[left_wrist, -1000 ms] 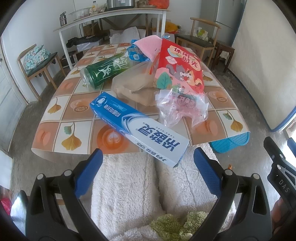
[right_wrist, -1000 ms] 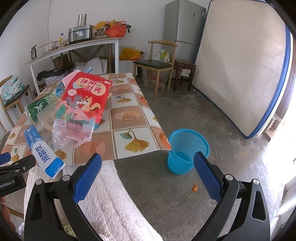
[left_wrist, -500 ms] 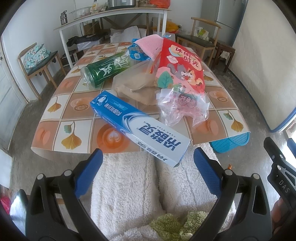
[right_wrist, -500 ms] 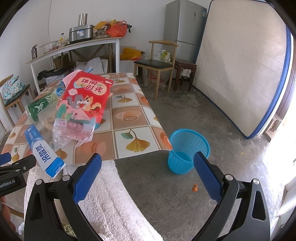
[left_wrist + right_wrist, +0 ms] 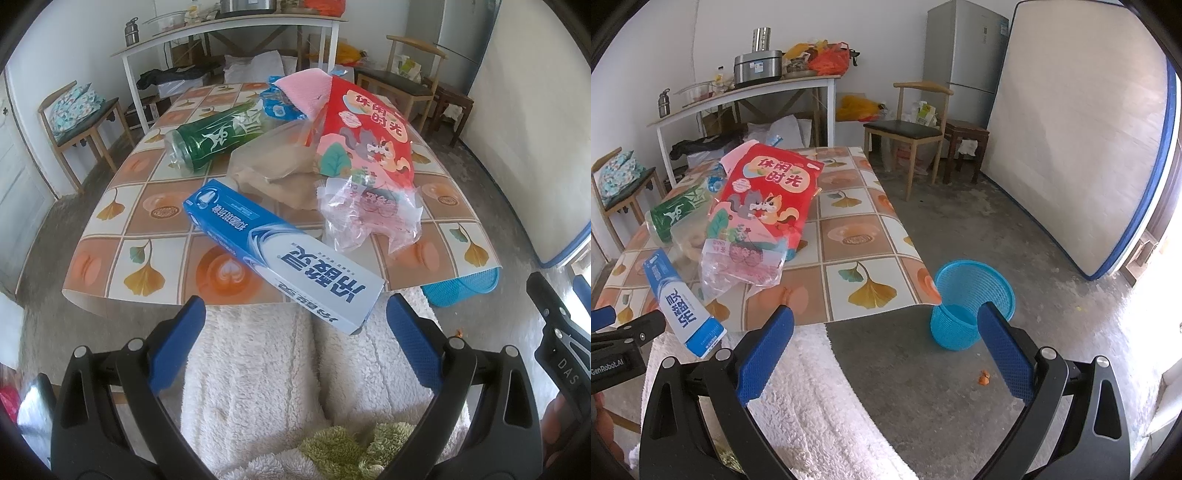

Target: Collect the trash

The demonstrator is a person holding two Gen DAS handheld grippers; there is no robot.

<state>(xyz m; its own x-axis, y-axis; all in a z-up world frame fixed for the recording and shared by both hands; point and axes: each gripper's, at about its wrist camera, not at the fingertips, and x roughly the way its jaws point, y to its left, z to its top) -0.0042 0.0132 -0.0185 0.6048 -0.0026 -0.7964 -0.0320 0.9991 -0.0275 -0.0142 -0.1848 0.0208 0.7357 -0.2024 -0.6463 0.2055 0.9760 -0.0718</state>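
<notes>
The long blue-and-white cardboard toothpaste box (image 5: pixel 280 251) overhangs the table's near edge, its axis running diagonally toward the nearer left gripper (image 5: pixel 295 328), whose jaws, like the right gripper's (image 5: pixel 886 334), stand apart.

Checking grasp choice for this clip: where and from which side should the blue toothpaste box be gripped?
Probably the near end of the toothpaste box, which overhangs the table edge. Bring the open left gripper straight in from the front, jaws across the narrow width; that end is free, clear of the plastic bag.

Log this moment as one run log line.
left gripper: open, empty | right gripper: open, empty | toothpaste box: overhangs table edge | blue basket: floor
</notes>
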